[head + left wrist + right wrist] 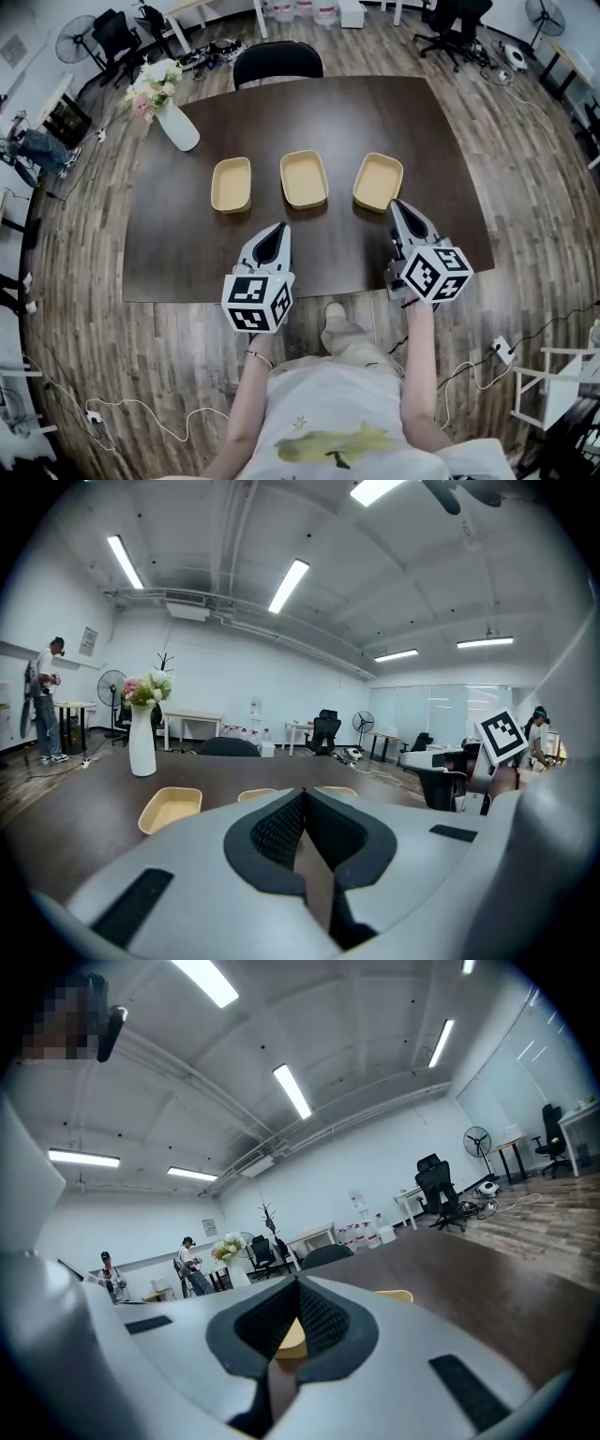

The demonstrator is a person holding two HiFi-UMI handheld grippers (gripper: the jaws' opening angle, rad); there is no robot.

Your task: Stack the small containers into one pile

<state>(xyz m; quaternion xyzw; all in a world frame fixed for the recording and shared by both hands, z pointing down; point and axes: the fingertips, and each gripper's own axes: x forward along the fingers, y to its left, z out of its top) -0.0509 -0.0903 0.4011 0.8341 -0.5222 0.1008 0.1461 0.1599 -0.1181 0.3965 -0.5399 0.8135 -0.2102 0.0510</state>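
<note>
Right gripper (297, 1282) closed, empty; container (290, 1339) half-hidden behind

**Left tool** (276, 227): in my left hand; jaws closed tip to tip, nothing between; points forward, tipped slightly down.
**Left marker cube** (257, 302): at tool's rear, nearest my body.
**Left forearm** (246, 398): bare, stretched forward; thin bracelet (257, 356) at wrist.
**Right tool** (399, 204): in my right hand; jaws closed, empty; points forward, set further ahead than left tool.
**Right marker cube** (437, 273): at tool's rear.
**Right forearm** (419, 375): bare, stretched forward.
**Pair:** side by side, well apart, noses converging slightly.
</note>
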